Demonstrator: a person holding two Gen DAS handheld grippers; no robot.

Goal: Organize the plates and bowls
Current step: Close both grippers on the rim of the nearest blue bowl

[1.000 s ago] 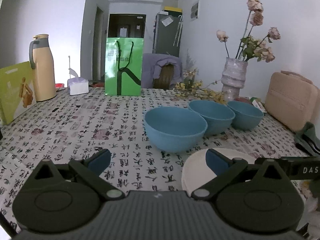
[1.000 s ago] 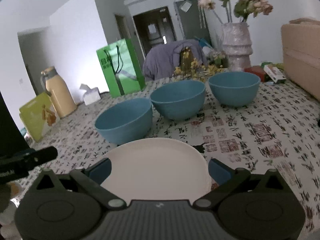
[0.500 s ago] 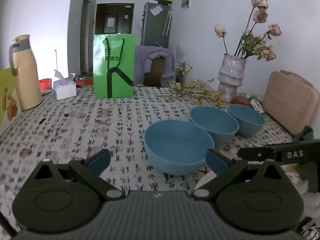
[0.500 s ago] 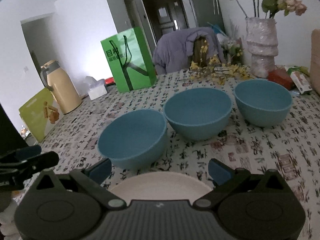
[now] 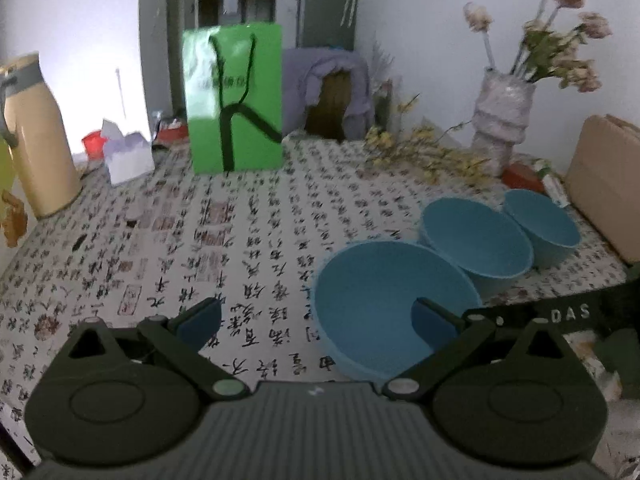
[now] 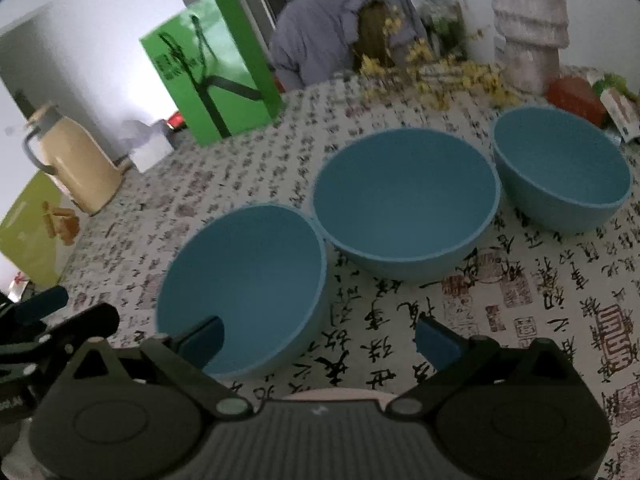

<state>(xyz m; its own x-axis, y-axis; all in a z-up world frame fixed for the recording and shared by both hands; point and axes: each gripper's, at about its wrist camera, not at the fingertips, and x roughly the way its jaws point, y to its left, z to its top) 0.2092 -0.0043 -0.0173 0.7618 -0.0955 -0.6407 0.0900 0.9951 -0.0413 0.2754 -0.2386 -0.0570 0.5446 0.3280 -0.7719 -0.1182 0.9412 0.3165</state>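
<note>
Three blue bowls stand in a row on the patterned tablecloth: a near bowl (image 5: 384,304) (image 6: 244,284), a middle bowl (image 5: 478,236) (image 6: 404,200) and a far bowl (image 5: 544,228) (image 6: 560,168). My left gripper (image 5: 316,320) is open above the table, its right finger over the near bowl's rim. My right gripper (image 6: 320,340) is open too, its left finger over the near bowl's near edge. A sliver of the white plate (image 6: 332,394) shows just under the right gripper's body. Neither gripper holds anything.
A green paper bag (image 5: 234,100), a beige thermos jug (image 5: 36,136) and a tissue box (image 5: 128,156) stand at the far left. A vase of dried flowers (image 5: 504,120), yellow sprigs (image 5: 420,152) and a tan case (image 5: 608,180) lie on the right.
Both grippers have risen and moved forward over the bowls. The white plate has slid almost out of sight beneath the right gripper. The bowls have not moved.
</note>
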